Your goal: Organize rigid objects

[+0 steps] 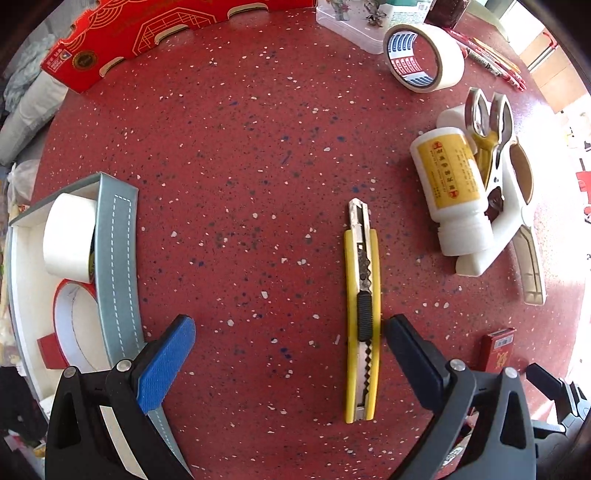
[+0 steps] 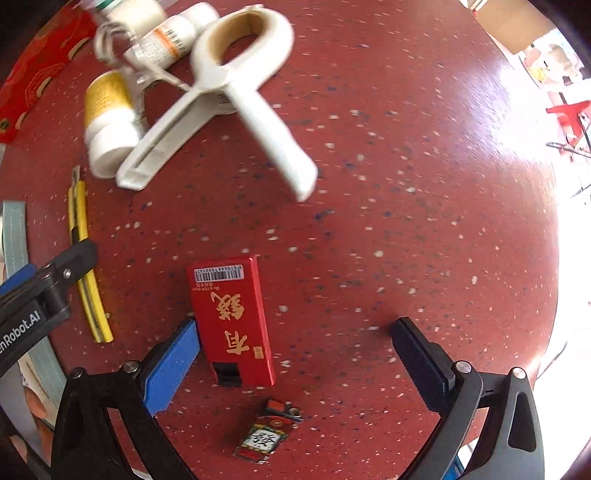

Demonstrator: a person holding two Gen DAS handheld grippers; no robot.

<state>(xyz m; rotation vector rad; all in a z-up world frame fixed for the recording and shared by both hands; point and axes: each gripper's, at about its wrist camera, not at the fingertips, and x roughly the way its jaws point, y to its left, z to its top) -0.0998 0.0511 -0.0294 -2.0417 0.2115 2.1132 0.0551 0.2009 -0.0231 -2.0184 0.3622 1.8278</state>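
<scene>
A yellow utility knife (image 1: 362, 314) lies lengthwise on the red speckled table, close inside the right finger of my left gripper (image 1: 290, 328), which stands open around it without touching. The same knife (image 2: 85, 266) shows at the left of the right wrist view, partly under the left gripper. My right gripper (image 2: 295, 332) is open, and a red flat box with gold characters (image 2: 232, 321) lies beside its blue left finger. A grey tray (image 1: 118, 258) at the left holds a white tape roll (image 1: 70, 236) and a red-edged tape roll (image 1: 74, 325).
A white bottle with yellow label (image 1: 450, 192), a large white clamp (image 1: 517, 221) and a metal clip (image 1: 487, 118) lie at the right. A tape roll (image 1: 424, 57), pens (image 1: 491, 61) and a long red box (image 1: 147, 33) sit at the back. A small keychain charm (image 2: 266, 432) lies near me.
</scene>
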